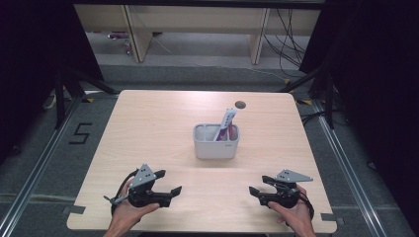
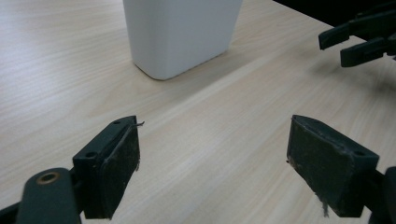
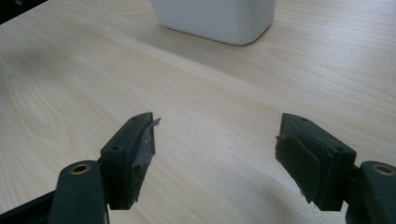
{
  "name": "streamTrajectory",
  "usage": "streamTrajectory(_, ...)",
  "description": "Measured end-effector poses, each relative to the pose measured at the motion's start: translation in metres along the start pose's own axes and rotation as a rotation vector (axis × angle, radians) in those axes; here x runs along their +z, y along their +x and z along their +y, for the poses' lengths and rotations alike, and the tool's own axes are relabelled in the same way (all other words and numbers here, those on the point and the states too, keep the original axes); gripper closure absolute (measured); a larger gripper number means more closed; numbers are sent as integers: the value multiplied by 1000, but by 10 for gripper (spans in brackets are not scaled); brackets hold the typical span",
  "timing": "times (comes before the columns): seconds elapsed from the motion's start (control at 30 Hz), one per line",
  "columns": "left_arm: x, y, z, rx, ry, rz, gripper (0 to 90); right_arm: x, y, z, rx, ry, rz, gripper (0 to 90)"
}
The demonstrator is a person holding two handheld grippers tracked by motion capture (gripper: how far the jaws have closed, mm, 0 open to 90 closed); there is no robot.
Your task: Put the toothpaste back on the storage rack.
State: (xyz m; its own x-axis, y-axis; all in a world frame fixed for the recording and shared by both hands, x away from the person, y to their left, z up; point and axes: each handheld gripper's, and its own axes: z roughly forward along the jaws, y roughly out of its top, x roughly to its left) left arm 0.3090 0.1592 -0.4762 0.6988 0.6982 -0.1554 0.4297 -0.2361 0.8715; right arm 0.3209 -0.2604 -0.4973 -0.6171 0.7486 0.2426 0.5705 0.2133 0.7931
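A white two-compartment holder (image 1: 216, 143) stands in the middle of the wooden table (image 1: 148, 128). A white and purple tube (image 1: 228, 121) leans upright in its right compartment. My left gripper (image 1: 169, 181) rests near the front left edge, open, nothing between its jaws. My right gripper (image 1: 260, 184) is near the front right edge, also open and empty. Both point inward toward each other. In the left gripper view the open gripper (image 2: 212, 135) faces the holder (image 2: 182, 32), with the right gripper (image 2: 348, 42) at the top right. In the right gripper view the open gripper (image 3: 217, 135) sits short of the holder (image 3: 219, 18).
A round cable hole (image 1: 240, 104) lies in the table behind the holder. Bare wood stretches between the two grippers and the holder. Dark curtains and stand legs flank the table; a wooden bench and cables are on the floor beyond.
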Motion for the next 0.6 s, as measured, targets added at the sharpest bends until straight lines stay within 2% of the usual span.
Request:
streamTrajectory(0.07, -1, -2, -3, 5, 5, -6, 161, 0, 1, 0, 17, 3, -5, 250)
streamTrajectory(0.1, -1, -3, -5, 5, 10, -7, 158, 1, -2, 0, -23, -5, -1, 240)
streamTrajectory(0.13, -2, -4, -7, 9, 20, -4, 158, 0, -1, 1, -11, 2, -8, 236)
streamTrajectory(0.17, -2, -5, -8, 9, 20, -7, 158, 1, -2, 1, -38, -6, -18, 233)
streamTrajectory(0.2, -2, -5, -9, 15, 20, -9, 158, 0, -2, 1, -37, -7, -19, 230)
streamTrajectory(0.23, -3, -6, -10, 8, 20, -6, 158, 2, -3, 1, -29, -10, 9, 227)
streamTrajectory(0.27, -3, -5, -11, 15, 24, -13, 158, 2, -3, 0, -36, -14, -19, 222)
streamTrajectory(0.3, -4, -6, -12, 12, 20, -10, 158, 2, -1, 0, -6, -8, -22, 216)
streamTrajectory(0.33, -5, -7, -13, 7, 25, -1, 158, 2, -1, 0, -13, -11, -21, 216)
streamTrajectory(0.4, -7, -8, -15, 3, 26, -2, 158, 2, 0, 0, 0, -8, -18, 216)
streamTrajectory(0.47, -8, -9, -17, -11, 17, -17, 158, 1, 1, 0, 6, -6, -7, 215)
streamTrajectory(0.53, -10, -10, -19, -1, 25, -16, 158, 0, 0, 1, -4, 7, -20, 214)
streamTrajectory(0.57, -11, -11, -20, 3, 22, -13, 158, 3, -1, 0, -23, -13, -23, 213)
streamTrajectory(0.6, -12, -13, -20, 2, 23, -2, 158, 3, -1, 0, -15, -9, -22, 213)
